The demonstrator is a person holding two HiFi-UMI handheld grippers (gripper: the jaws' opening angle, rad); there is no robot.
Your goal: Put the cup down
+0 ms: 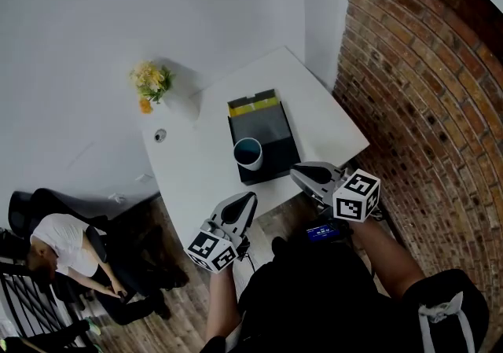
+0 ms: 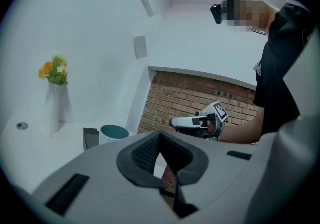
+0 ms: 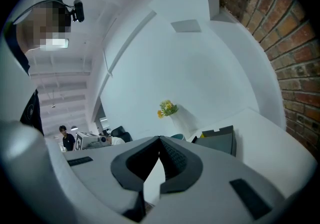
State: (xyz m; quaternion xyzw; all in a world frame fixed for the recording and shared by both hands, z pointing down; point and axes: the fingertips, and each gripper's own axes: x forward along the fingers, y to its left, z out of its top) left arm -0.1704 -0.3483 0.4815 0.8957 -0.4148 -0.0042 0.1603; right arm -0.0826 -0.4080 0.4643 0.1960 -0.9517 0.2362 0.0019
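A white cup [image 1: 248, 152] with a teal inside stands upright on a dark flat box [image 1: 265, 135] on the white table [image 1: 314, 115]. Both grippers hover at the table's near edge, short of the cup. My left gripper [image 1: 250, 196] is shut and empty, below the cup. To the cup's lower right, my right gripper [image 1: 296, 173] is also shut with nothing in it. In the left gripper view the cup [image 2: 114, 132] sits left of the closed jaws, and the right gripper [image 2: 192, 122] shows beyond. The right gripper view shows only the cup's rim [image 3: 177, 137] above its closed jaws.
A white vase of yellow flowers [image 1: 151, 82] stands at the table's far left corner, with a small round fitting [image 1: 160, 135] near it. A brick wall [image 1: 424, 68] runs along the right. A person sits on a chair [image 1: 59, 245] at lower left.
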